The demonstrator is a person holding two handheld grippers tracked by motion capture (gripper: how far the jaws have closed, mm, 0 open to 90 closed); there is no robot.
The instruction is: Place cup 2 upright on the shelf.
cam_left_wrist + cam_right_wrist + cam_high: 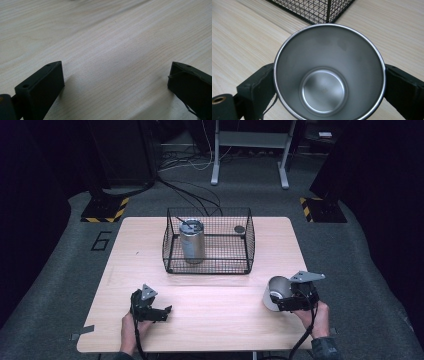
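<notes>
While its polished mouth gapes upward, a steel cup [329, 75] sits clamped in the right gripper [295, 296]; left gripper [159, 312] rests wide open, empty, on the table [215, 290].

Left gripper [116, 82] over bare table [107, 37]
Its two black jaws stand wide apart, nothing between them but pale wood grain

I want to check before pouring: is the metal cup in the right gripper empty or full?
Empty. In the right gripper view the metal cup shows its bare shiny bottom and inner wall, while the right gripper holds it between its jaws.
</notes>
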